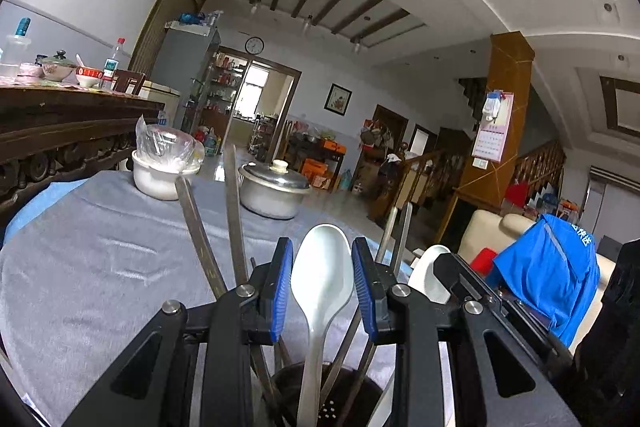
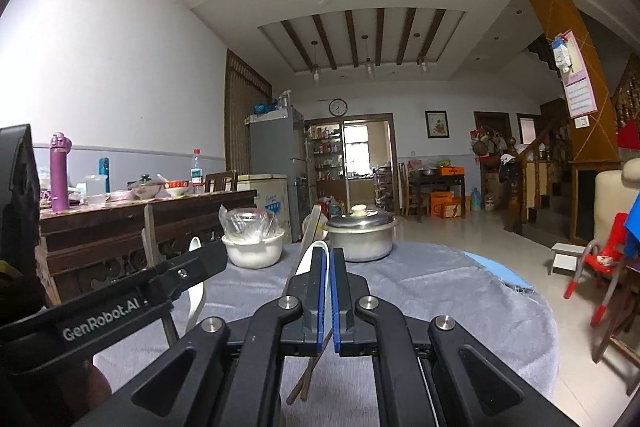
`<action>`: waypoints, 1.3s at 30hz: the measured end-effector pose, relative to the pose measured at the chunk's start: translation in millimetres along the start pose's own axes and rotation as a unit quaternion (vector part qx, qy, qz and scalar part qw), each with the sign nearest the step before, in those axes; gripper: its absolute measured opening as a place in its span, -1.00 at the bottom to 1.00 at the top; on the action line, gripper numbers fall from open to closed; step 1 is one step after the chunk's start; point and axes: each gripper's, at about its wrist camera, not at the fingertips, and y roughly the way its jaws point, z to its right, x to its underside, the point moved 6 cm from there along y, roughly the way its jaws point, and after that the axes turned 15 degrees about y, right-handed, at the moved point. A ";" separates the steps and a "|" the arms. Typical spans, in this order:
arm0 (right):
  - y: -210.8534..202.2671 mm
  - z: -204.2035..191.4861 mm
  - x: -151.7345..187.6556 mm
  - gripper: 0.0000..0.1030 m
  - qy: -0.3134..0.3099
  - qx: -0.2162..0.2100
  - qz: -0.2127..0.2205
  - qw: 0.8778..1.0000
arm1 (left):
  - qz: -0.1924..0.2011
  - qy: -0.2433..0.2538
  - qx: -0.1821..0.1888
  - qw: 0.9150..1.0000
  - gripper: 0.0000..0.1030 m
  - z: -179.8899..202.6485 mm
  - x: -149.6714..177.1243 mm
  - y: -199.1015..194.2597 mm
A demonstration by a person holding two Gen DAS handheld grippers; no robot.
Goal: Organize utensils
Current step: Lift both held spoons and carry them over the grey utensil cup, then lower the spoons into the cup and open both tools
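- the step in hand looked like dropping spoons into the dark holder (image 1: pixel 320 399) at the bottom of the left wrist view, where chopsticks (image 1: pixel 234 211) already stood fanned out.
- to do it well, each spoon should go in handle-first and upright, eased down between the chopsticks rather than pushed against them, and let go only once the handle had slid well inside.
- the left gripper (image 1: pixel 322 291) stood partly open, its blue pads either side of a white spoon (image 1: pixel 322 267); the bowl rose between the pads and the handle ran down into the holder. whether the pads actually pressed the spoon was hard to tell, since a thin gap seemed to show on each side.
- the right gripper (image 2: pixel 329 291) was closed tight on a second white spoon (image 2: pixel 320 253), seen edge-on as a thin white strip between the pads, bowl end poking out above them.
- in the left wrist view that second spoon showed just right of the left gripper, beside the holder.
- both worked over a table (image 1: pixel 100 259) under a grey cloth, with a white bowl (image 1: pixel 158 179) and a metal pot (image 1: pixel 274 193) well beyond.
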 end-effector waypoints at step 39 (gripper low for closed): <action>-17.4 12.2 -11.7 -0.92 0.065 -0.035 -0.045 0.996 | 0.010 0.046 -0.104 0.993 0.31 -56.5 -27.2 -79.2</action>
